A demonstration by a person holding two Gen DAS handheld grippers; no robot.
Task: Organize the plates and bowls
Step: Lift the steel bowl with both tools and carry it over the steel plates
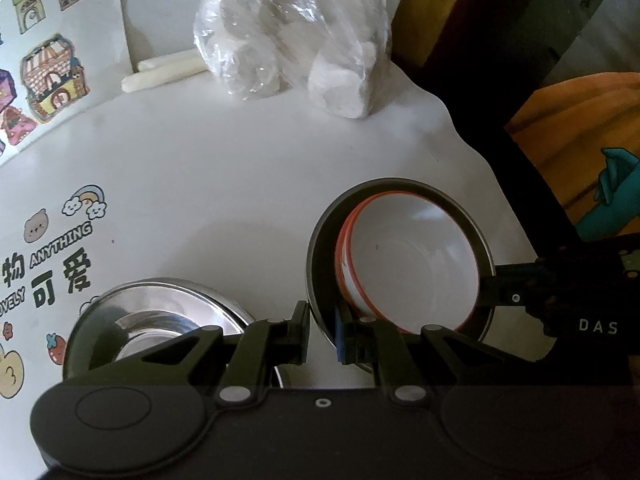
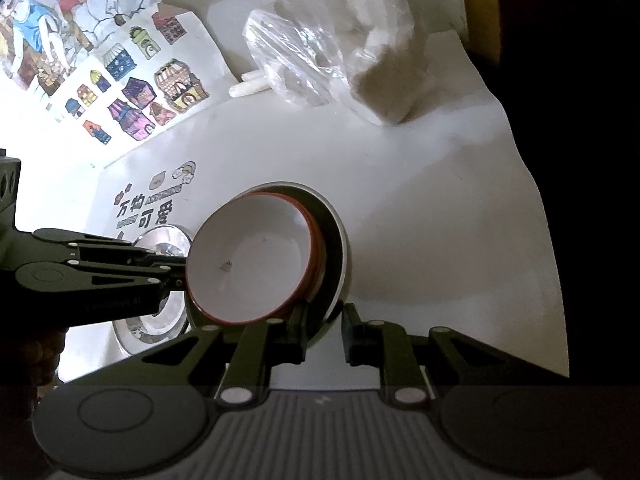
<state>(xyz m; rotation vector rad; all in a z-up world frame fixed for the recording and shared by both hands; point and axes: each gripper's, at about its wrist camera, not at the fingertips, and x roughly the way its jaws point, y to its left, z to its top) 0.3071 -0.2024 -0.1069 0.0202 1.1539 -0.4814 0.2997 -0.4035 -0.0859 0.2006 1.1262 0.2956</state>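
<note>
I am holding a nested pair of bowls between my two tongs above a white table [image 1: 224, 184]. The outer one is a steel bowl [image 1: 320, 256]; a white bowl with a red rim [image 1: 408, 264] sits tilted inside it, leaning toward one side rather than seated flat.

My left gripper [image 1: 322, 332] is clenched on the near edge of the steel bowl, one finger outside the wall and one inside. My right gripper [image 2: 324, 332] is likewise clamped on the steel rim at the opposite side; in its own view the wall sits between the two fingers. Each tong also shows in the other's camera, reaching in from the side.

Just beside the pair, lower left in the left view, a second steel bowl [image 1: 160, 320] rests on the table. Farther back lie a clear plastic bag of white lumps [image 1: 292, 44] and two pale sticks [image 1: 164, 72]. Cartoon stickers [image 1: 52, 256] decorate the tabletop and wall.

My judgement: the step is carrying this pair to stack with the other steel bowl. To do it well I should keep both grips level and move them together, since the inner bowl is loose and could slide or tip out.
</note>
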